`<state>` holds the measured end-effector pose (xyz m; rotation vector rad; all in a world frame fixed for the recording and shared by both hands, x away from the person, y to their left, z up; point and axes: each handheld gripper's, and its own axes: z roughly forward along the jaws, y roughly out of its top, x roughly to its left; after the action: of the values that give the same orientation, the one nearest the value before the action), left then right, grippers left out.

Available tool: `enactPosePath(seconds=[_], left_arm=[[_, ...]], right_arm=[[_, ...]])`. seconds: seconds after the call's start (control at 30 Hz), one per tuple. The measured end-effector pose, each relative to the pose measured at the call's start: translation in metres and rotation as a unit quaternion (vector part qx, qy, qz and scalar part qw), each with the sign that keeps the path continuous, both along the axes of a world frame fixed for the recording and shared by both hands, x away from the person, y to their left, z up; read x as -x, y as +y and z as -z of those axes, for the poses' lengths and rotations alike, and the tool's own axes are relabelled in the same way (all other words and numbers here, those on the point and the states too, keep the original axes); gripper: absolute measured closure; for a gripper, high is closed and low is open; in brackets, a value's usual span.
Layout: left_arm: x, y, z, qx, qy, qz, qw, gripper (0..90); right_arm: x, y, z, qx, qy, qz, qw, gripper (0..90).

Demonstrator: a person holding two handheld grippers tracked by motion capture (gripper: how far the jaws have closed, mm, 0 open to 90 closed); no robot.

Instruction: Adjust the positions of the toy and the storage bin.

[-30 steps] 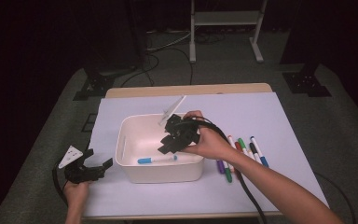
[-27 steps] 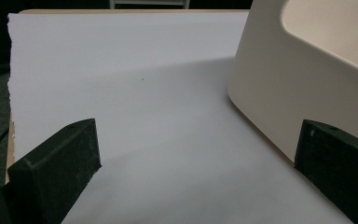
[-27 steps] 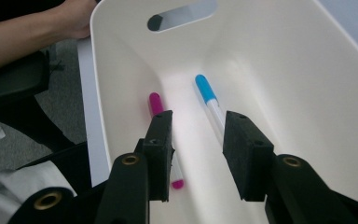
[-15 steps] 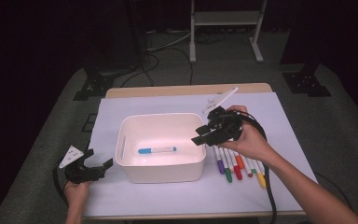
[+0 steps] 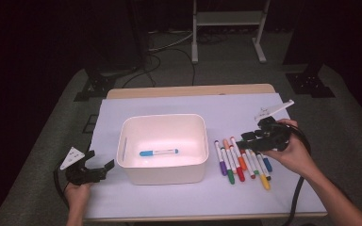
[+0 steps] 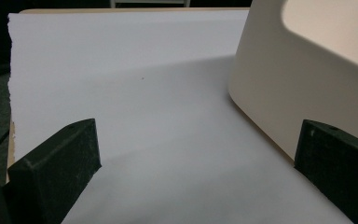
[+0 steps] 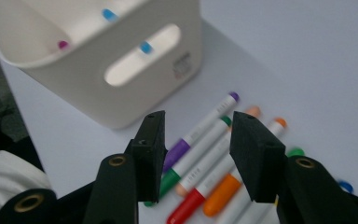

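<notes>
White table cover: right gripper over the markers, jaws just opening, holding nothing; bin beyond. Left gripper wide open, empty.

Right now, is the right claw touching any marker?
Apart. The right gripper view shows the right claw open above the markers, nothing pinched between its jaws.

A white bin sits mid-surface on the pale sheet, a blue marker lying inside it. Just right of it lies a row of coloured markers. The right gripper hovers over that row, its jaws having just been opening, nothing between them. The left gripper rests near the bin's left side, jaws apart.
</notes>
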<state>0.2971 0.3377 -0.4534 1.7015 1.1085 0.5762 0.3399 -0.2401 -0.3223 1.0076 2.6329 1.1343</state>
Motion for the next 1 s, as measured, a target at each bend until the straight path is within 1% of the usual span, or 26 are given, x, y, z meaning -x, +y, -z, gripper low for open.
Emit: enactPosePath(seconds=[0.03,0.07,0.1,0.13,0.17,0.2,0.3,0.33,0.37,0.4,0.47,0.53,0.57,0.6,0.67,0.7,0.73,0.93,1.0], left_arm=[[0.000,0.000,0.000,0.000,0.000,0.000,1.0000,0.0],[0.000,0.000,0.000,0.000,0.000,0.000,1.0000,0.0],[0.000,0.000,0.000,-0.001,0.001,0.000,1.0000,0.0],[0.000,0.000,0.000,-0.003,0.001,0.000,1.0000,0.0],[0.000,0.000,0.000,-0.003,0.001,0.000,1.0000,0.0],[0.000,0.000,0.000,-0.003,0.001,0.000,1.0000,0.0],[0.000,0.000,0.000,-0.005,0.001,0.001,1.0000,0.0],[0.000,0.000,0.000,-0.005,0.001,0.002,1.0000,0.0],[0.000,0.000,0.000,-0.006,0.001,0.002,1.0000,0.0],[0.000,0.000,0.000,-0.006,0.001,0.002,1.0000,0.0],[0.000,-0.001,0.000,-0.006,0.001,0.002,1.0000,0.0],[0.000,-0.001,0.000,-0.006,0.001,0.002,1.0000,0.0],[0.000,-0.001,0.000,-0.006,0.001,0.002,1.0000,0.0],[0.000,-0.001,0.000,-0.006,0.001,0.002,1.0000,0.0],[0.000,-0.001,0.000,-0.007,0.000,0.002,1.0000,0.0],[0.000,-0.001,0.000,-0.007,0.000,0.002,1.0000,0.0],[0.000,-0.001,0.000,-0.006,0.000,0.002,1.0000,0.0],[0.000,-0.001,0.000,-0.006,0.000,0.003,1.0000,0.0],[0.000,-0.001,0.000,-0.006,-0.001,0.003,1.0000,0.0]], right_arm=[[0.000,0.000,0.000,0.000,0.000,0.000,1.0000,54.3],[0.000,-0.006,0.005,0.002,-0.001,0.007,1.0000,54.3],[0.001,-0.012,0.010,0.003,0.004,0.015,0.9999,54.3],[0.001,-0.025,0.022,0.004,0.012,0.031,0.9994,54.4],[0.001,-0.028,0.026,0.005,0.016,0.037,0.9992,54.4],[0.001,-0.028,0.026,0.005,0.016,0.037,0.9992,54.4],[0.001,-0.042,0.042,0.008,0.025,0.056,0.9981,54.8],[0.001,-0.051,0.052,0.010,0.031,0.070,0.9970,55.1],[0.001,-0.053,0.055,0.012,0.033,0.074,0.9966,55.3],[0.001,-0.053,0.055,0.012,0.033,0.074,0.9966,55.3],[0.001,-0.060,0.065,0.017,0.038,0.088,0.9953,55.8],[0.000,-0.064,0.070,0.021,0.040,0.096,0.9944,56.5],[-0.001,-0.068,0.075,0.026,0.040,0.105,0.9934,57.5],[-0.001,-0.070,0.078,0.027,0.040,0.109,0.9928,58.2],[-0.003,-0.072,0.084,0.039,0.039,0.123,0.9909,59.0],[-0.003,-0.072,0.084,0.039,0.039,0.123,0.9909,59.0],[-0.005,-0.075,0.088,0.038,0.040,0.131,0.9898,60.2],[-0.011,-0.078,0.103,0.059,0.045,0.152,0.9857,62.0],[-0.014,-0.078,0.106,0.061,0.046,0.160,0.9841,62.8]])
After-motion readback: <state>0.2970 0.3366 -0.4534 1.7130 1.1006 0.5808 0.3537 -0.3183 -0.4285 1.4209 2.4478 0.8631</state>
